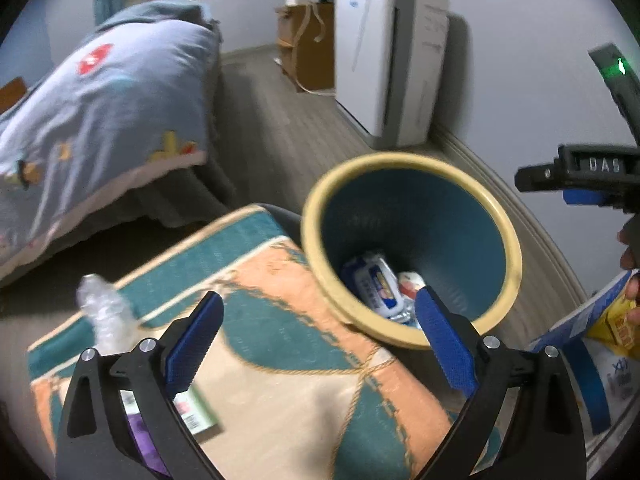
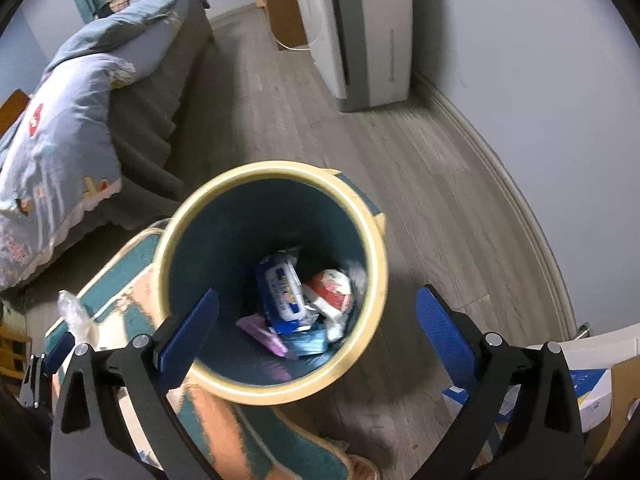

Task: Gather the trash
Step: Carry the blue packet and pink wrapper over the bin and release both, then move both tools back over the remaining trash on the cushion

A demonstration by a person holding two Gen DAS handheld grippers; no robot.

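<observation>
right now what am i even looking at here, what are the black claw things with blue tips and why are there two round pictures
The claws are two handheld grippers; a person holds one in each hand, and no robot arm is involved. Each round picture comes from a fisheye camera on one gripper, looking along its blue fingers.

The left gripper is open and holds nothing. It hangs over a patterned rug, where a crumpled clear plastic bottle and a green and white packet lie.

The right gripper is also open and empty, above a blue bin with a yellow rim. Inside are wrappers, among them a blue and white pack. A bed stands at the left.
</observation>
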